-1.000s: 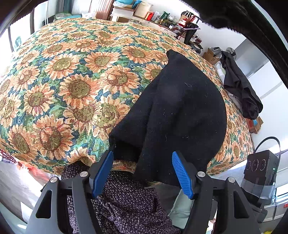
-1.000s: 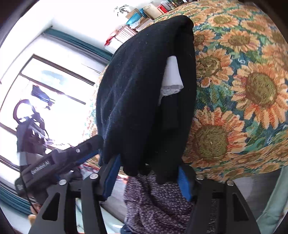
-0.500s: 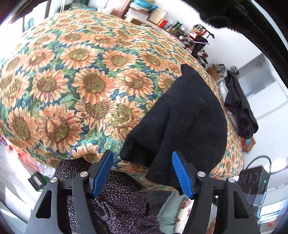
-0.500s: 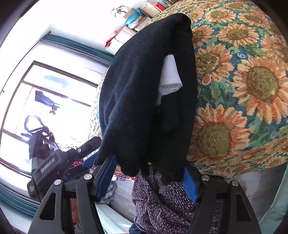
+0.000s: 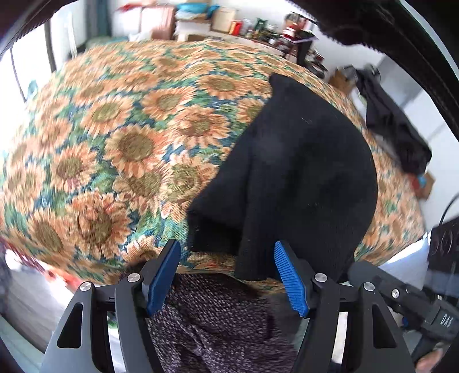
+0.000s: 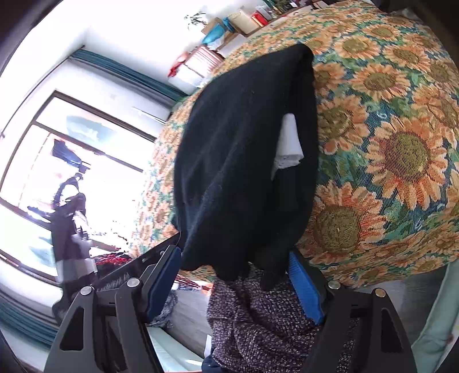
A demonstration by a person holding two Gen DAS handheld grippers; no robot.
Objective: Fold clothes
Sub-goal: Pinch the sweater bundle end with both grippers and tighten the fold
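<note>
A black garment (image 5: pixel 298 172) lies folded lengthwise on the sunflower-print tablecloth (image 5: pixel 120 149), its near end hanging over the table's front edge. In the right wrist view the garment (image 6: pixel 238 160) shows a white label (image 6: pixel 288 143) inside its fold. My left gripper (image 5: pixel 226 272) is open and empty, just short of the garment's near-left corner. My right gripper (image 6: pixel 233 275) is open, with the hanging hem between its blue pads but not pinched.
Another dark garment (image 5: pixel 393 126) lies at the table's far right. Shelves with boxes and bottles (image 5: pixel 243 25) stand behind the table. A window (image 6: pixel 71 160) is on the left. The person's speckled knit clothing (image 5: pixel 218 324) is below both grippers.
Both grippers have stayed open. The left view has swung and drawn back slightly from the table edge. The right gripper has eased back a little, and the hem sits lower between its pads.
</note>
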